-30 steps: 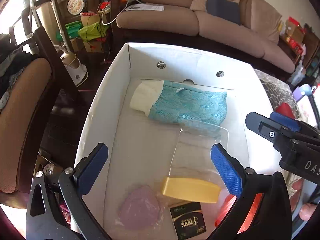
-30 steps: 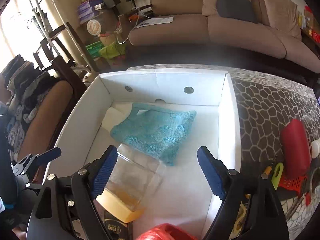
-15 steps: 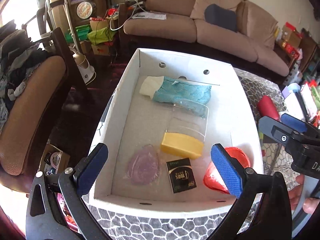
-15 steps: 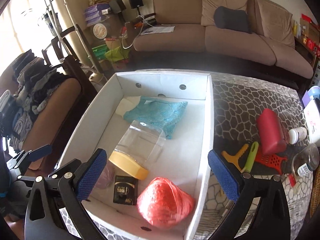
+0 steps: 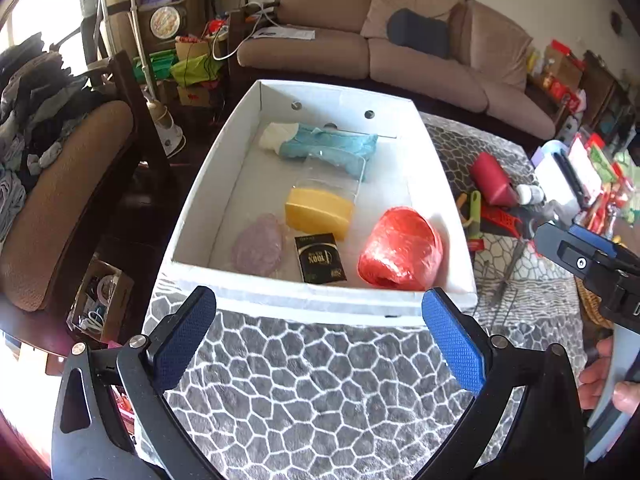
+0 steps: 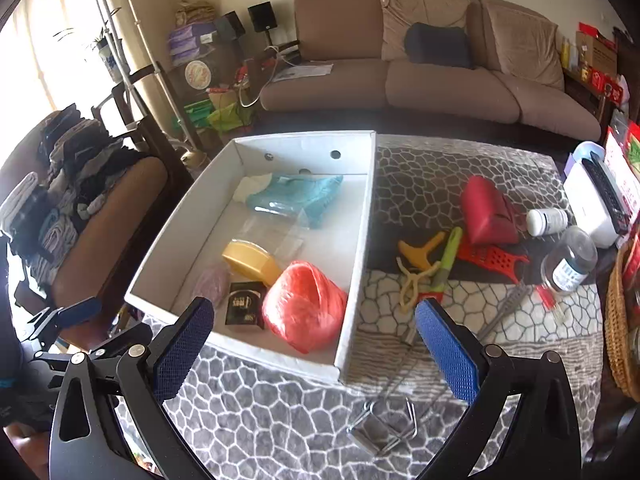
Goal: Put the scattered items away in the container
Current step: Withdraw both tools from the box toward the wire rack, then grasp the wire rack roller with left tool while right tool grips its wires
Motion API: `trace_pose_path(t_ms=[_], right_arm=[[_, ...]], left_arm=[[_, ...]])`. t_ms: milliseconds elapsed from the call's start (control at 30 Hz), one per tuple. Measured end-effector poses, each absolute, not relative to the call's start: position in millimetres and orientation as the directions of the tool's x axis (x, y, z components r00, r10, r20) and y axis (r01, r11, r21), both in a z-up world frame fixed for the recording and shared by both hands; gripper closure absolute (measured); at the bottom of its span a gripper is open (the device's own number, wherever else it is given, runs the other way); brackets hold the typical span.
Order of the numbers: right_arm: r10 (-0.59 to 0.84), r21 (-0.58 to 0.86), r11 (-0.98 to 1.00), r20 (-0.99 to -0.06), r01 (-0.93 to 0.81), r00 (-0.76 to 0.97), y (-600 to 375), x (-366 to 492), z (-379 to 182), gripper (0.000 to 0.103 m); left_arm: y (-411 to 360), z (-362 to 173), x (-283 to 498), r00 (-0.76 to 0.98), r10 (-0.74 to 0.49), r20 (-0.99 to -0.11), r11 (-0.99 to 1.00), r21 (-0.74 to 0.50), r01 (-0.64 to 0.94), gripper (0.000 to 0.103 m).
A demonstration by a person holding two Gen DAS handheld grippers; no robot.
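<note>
Leftovers lay right of the box; both tongs spread and empty

Held the left gripper (image 5: pixel 316 300) and the right gripper (image 6: pixel 312 312) wide apart, pinching nothing, just short of the near wall of the white box (image 6: pixel 370 208). Counted at least 7 loose things on the patterned cloth to the box's right: wire utensil (image 6: pixel 384 428) nearest, then yellow peeler (image 6: pixel 420 252), green-handled tool (image 6: pixel 450 254) and red grater (image 6: pixel 492 258) in 1 touching heap, red pouch (image 6: pixel 486 210), white bottle (image 6: pixel 546 222) and clear jar (image 6: pixel 570 260) beyond, both on their sides. Judged the wire utensil light, stiff, thin and slippery, flat on the cloth; best pinched across its looped head. Judged the pouch soft and forgiving, the jar likely breakable and apt to roll, best taken across its body.
</note>
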State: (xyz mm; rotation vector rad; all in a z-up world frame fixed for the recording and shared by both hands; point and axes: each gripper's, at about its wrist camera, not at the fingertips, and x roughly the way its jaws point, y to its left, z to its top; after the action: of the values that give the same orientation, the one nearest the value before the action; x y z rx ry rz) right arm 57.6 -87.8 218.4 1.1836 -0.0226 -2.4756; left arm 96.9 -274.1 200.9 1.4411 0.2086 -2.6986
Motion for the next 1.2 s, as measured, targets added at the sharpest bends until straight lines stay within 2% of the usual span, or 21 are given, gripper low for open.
trace_pose_path(t_ms=[300, 667, 933, 1200], right_arm=[[-0.3, 0.173, -0.948, -0.759, 0.266, -0.578, -6, 110, 197, 0.0], [-0.212, 0.132, -0.976, -0.765, 0.175, -0.608, 96, 149, 165, 0.0], [-0.244, 0.216, -0.969, -0.764, 0.12, -0.597, 145, 149, 137, 0.0], [-0.322, 0.296, -0.945, -0.746, 0.143, -0.583, 152, 136, 105, 0.0]], left_arm=[[-214, 186, 140, -0.553, 0.034, -0.833, -0.994, -0.084, 0.066, 0.0], [-128, 138, 166, -0.533, 0.115, -0.838, -0.993, -0.111, -0.039, 0.0], [-70, 96, 153, -0.521, 0.124, -0.844, -0.988, -0.057, -0.143, 0.0], [-57, 43, 129, -0.477, 0.072, -0.876, -0.989, -0.003, -0.145, 0.0]])
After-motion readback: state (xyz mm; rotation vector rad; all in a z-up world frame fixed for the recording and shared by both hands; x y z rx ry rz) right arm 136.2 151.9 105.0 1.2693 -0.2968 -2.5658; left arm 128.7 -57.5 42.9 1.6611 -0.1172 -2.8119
